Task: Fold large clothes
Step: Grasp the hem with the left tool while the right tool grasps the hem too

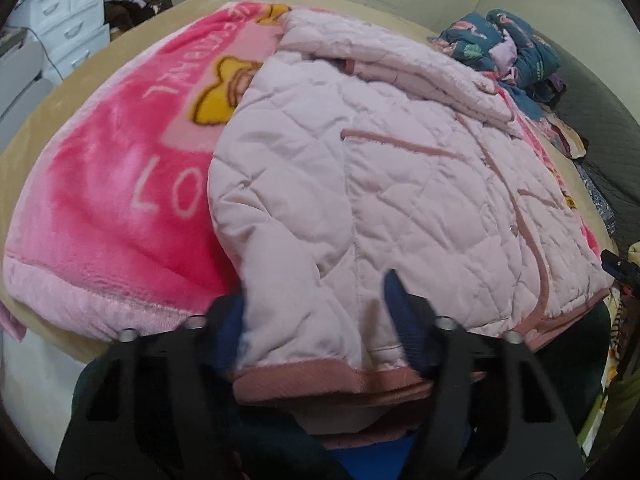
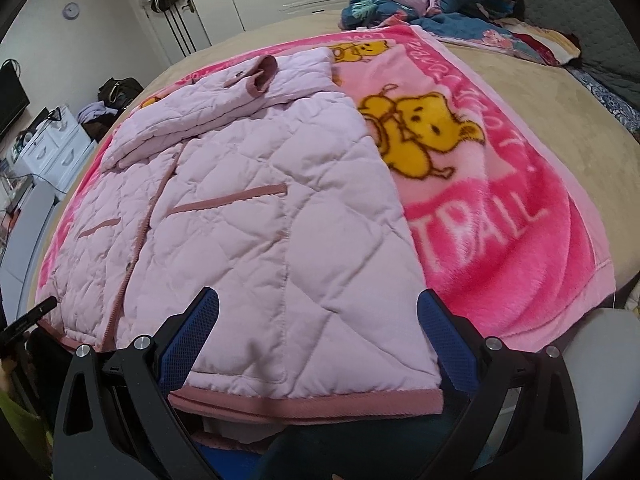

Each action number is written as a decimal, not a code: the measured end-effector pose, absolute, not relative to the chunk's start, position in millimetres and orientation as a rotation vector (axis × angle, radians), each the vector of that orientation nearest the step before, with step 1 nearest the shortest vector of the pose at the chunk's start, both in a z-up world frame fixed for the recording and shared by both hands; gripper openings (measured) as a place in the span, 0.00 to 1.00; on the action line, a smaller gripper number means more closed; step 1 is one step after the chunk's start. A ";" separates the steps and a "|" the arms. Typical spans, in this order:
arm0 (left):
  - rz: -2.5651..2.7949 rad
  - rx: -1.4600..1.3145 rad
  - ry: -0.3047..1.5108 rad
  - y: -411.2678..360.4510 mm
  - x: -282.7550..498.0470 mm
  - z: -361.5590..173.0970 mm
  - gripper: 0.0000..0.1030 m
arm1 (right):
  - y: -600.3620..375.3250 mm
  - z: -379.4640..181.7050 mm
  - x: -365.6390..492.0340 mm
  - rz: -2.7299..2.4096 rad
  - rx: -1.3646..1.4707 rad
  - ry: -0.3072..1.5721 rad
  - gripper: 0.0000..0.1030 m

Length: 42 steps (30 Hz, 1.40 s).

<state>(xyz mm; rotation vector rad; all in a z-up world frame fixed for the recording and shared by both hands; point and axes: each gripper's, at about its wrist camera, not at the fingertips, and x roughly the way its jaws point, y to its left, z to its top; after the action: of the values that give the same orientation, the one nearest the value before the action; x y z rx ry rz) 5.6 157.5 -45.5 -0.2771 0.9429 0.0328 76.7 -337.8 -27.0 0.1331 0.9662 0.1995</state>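
Two tools: one in each wrist view, both at the bottom of the frame, at the jacket's near hem.
Drawers: white drawer unit (image 1: 66, 20) in the upper left of the left wrist view.
Blanket: pink fleece blanket (image 1: 104, 200) with yellow bear prints, spread on the bed (image 2: 540, 112); it fills the left of the left wrist view and the right of the right wrist view.
Jacket: pale pink quilted jacket (image 1: 400, 184) lying flat on the blanket, centre of both views, one sleeve folded across its upper part.
Left tool: left tool (image 1: 316, 320) has its blue-padded fingers spread, with the hem corner bunched between them; a firm grip cannot be told.
Right tool: right tool (image 2: 316, 320) stands wide open, fingers on either side of the hem edge.
Clothes pile: dark floral bedding and clothes (image 1: 508, 44), upper right.
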 end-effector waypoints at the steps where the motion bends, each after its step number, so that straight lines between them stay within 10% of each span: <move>1: 0.033 -0.275 0.938 157.7 6.2 -45.2 0.37 | -339.4 -27.8 76.4 0.195 0.133 0.971 0.96; 5: 0.034 -0.323 0.931 168.1 5.2 -47.4 0.24 | -344.8 -34.2 76.7 0.207 0.142 1.011 0.96; 22: 0.024 -0.341 0.909 174.7 1.1 -35.0 0.23 | -354.8 -67.2 79.6 0.290 0.256 1.107 0.87; 33: 0.044 -0.356 0.953 178.4 -0.1 -47.8 0.56 | -360.0 -60.2 73.1 0.341 0.255 1.061 0.42; 42: 0.034 -0.355 0.971 174.3 -1.6 -56.7 0.56 | -358.1 -64.8 74.3 0.355 0.269 1.081 0.47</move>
<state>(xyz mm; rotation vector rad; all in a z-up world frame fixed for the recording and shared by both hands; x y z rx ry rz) -1.6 174.3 -56.7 -0.3552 0.9707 0.0343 74.3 -358.1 -64.8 0.2694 1.0809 0.3552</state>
